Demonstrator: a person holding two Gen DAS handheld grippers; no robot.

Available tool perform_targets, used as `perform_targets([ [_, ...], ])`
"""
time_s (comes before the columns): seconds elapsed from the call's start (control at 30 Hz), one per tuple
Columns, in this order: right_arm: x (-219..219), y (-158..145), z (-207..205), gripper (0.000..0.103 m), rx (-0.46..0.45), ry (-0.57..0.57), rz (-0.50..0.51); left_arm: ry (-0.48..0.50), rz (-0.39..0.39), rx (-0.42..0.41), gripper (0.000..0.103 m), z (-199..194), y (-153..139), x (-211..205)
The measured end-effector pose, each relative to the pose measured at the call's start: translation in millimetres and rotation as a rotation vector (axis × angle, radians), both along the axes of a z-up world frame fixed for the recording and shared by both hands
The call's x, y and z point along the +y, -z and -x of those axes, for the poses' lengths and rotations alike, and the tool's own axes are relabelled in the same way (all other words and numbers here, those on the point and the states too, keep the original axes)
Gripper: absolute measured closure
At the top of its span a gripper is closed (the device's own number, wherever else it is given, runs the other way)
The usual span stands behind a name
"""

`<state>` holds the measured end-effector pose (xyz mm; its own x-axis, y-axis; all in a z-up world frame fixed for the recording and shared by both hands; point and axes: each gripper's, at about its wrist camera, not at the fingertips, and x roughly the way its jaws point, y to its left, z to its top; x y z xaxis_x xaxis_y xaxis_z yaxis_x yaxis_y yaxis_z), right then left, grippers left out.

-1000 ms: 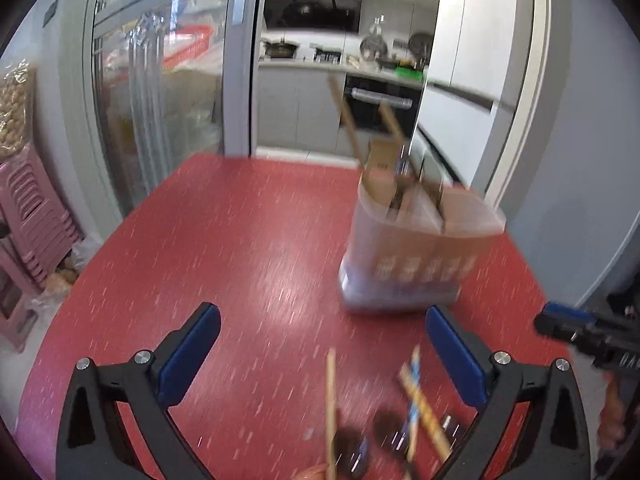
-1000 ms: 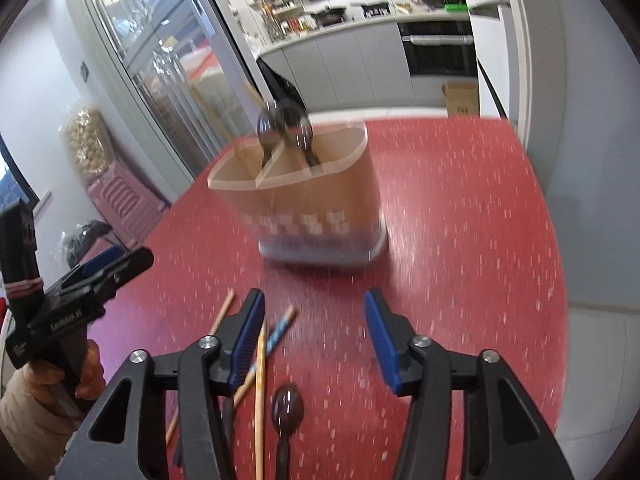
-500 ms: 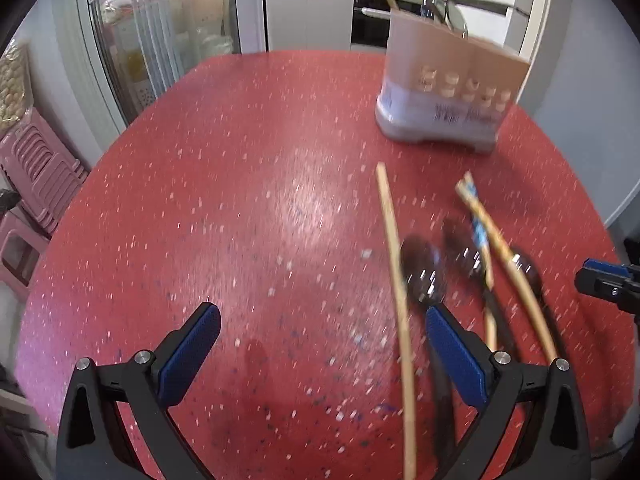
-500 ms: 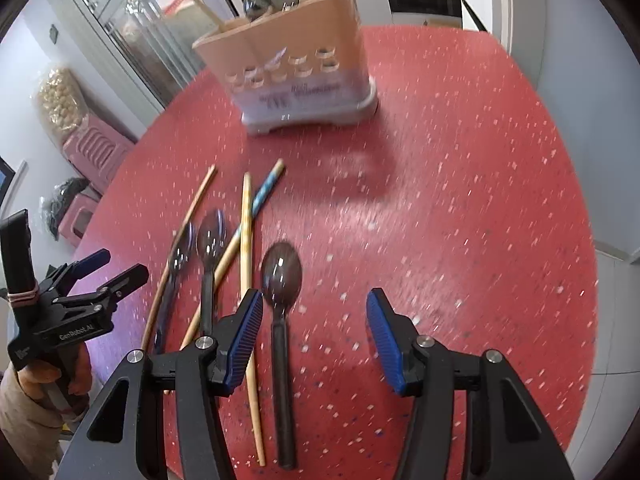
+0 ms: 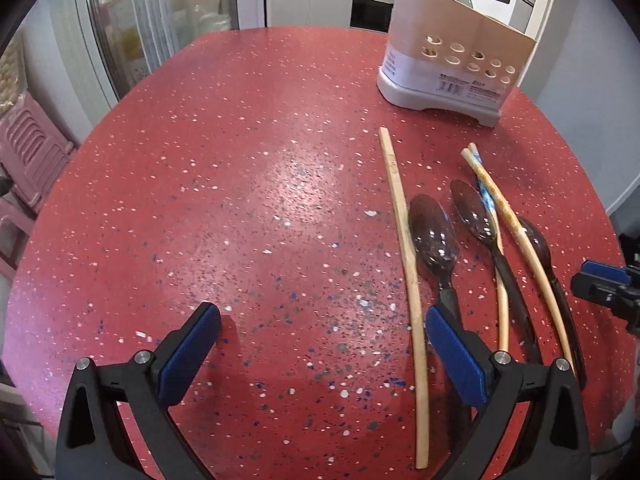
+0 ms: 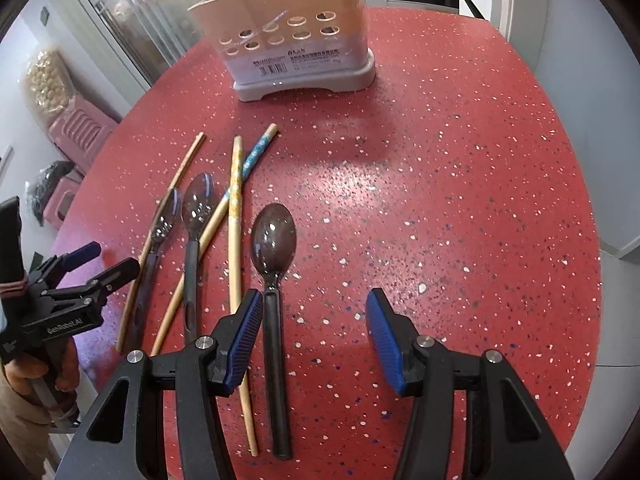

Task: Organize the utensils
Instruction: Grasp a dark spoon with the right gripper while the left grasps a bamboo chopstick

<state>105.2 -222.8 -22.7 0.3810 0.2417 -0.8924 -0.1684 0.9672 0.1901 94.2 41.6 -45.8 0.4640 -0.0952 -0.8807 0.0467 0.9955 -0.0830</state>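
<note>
Red speckled table [image 5: 248, 208], round-ish edge, kitchen in the background. Beige utensil caddy [image 6: 288, 36] standing upright at the far side on a grey base, holes along the front, a barcode label below them. Some dark spoon heads and a wooden stick poking out the top, hard to say which compartment from here.

Loose stuff lying flat between caddy and grippers:
- plain wooden chopstick [image 5: 404, 256] furthest left, running front to back
- dark spoon [image 5: 434, 240] touching or just beside that chopstick, bowl up
- second dark spoon [image 5: 476, 216] with a blue-patterned chopstick [image 6: 256, 152] crossing over it
- yellow-patterned chopstick [image 6: 236, 200] crossing the blue one near the far ends
- third dark spoon [image 6: 274, 240] furthest right, bowl toward the caddy

Left gripper [image 5: 320, 344] tilted down over bare table, jaws wide, nothing between them; plain chopstick just inside its right-hand pad.

Right gripper [image 6: 312, 336] also tilted down, jaws about half spread, gripping nothing. Handle of the third spoon lying just inside the left-hand pad [image 6: 244, 332], apparently not pinched. A hand [image 6: 36, 372] visible at the left edge of the right wrist view, holding the other gripper's handle.
</note>
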Motion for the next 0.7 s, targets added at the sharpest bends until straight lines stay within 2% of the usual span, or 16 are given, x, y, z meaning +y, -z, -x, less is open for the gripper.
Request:
perform_targets([
  [0.23,9.6,3.8,0.8,0.045,0.0,-0.027,0.057,0.008,-0.034,0.0,0.0,-1.3,2.5,-2.3],
  [0.53,40.1,7.7,1.4,0.045,-0.013,-0.099,0.23,0.023,-0.054,0.006,0.0,-18.8,2.1,-2.7],
  [0.7,43.0,7.9,-8.5,0.046,0.021,-0.112,0.244,0.046,-0.068,0.02,0.0,-37.7,1.2,-7.4],
])
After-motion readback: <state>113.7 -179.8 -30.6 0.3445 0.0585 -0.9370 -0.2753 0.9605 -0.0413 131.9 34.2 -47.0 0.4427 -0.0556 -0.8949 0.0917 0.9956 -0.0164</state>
